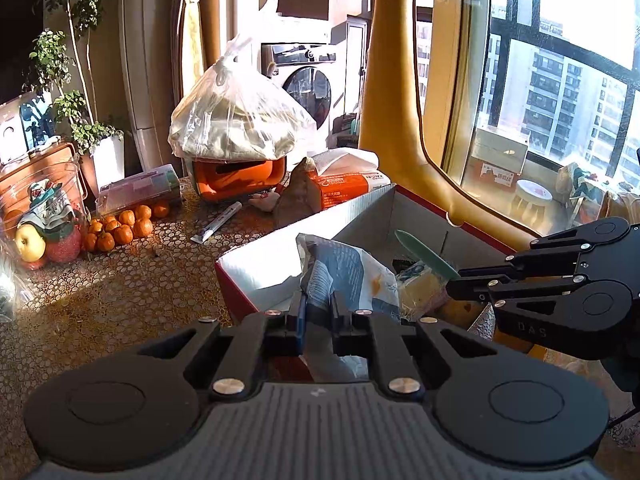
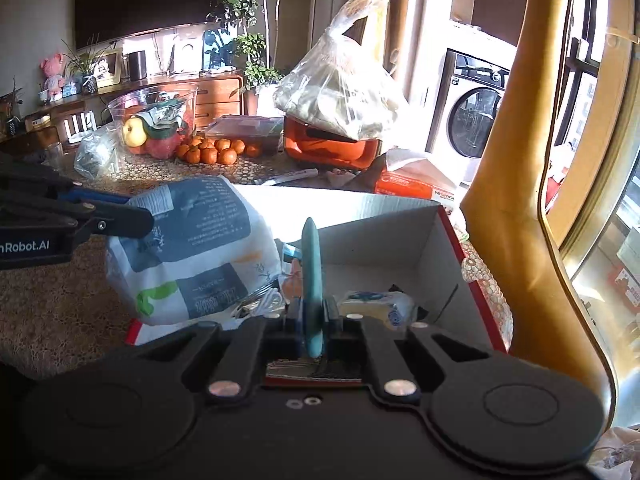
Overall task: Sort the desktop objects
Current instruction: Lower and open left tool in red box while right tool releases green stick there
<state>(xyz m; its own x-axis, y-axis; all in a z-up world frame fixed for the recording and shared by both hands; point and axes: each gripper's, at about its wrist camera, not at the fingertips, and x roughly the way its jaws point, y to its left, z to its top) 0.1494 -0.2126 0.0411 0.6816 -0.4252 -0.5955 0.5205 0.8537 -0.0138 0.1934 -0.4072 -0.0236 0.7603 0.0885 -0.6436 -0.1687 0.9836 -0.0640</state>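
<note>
My left gripper (image 1: 318, 312) was pinching a printed white-and-blue packet (image 1: 344, 276) by its edge, the packet hanging just ahead of the fingers over the near wall of the open cardboard box (image 1: 360, 216). My right gripper (image 2: 314, 320) was clamped on a slim teal stick (image 2: 312, 272), which stood straight out from the fingertips above the box's inside

Both wrist cameras look forward and down, close over the shared open box (image 1: 362, 216) (image 2: 404, 216), probably side by side.
</note>
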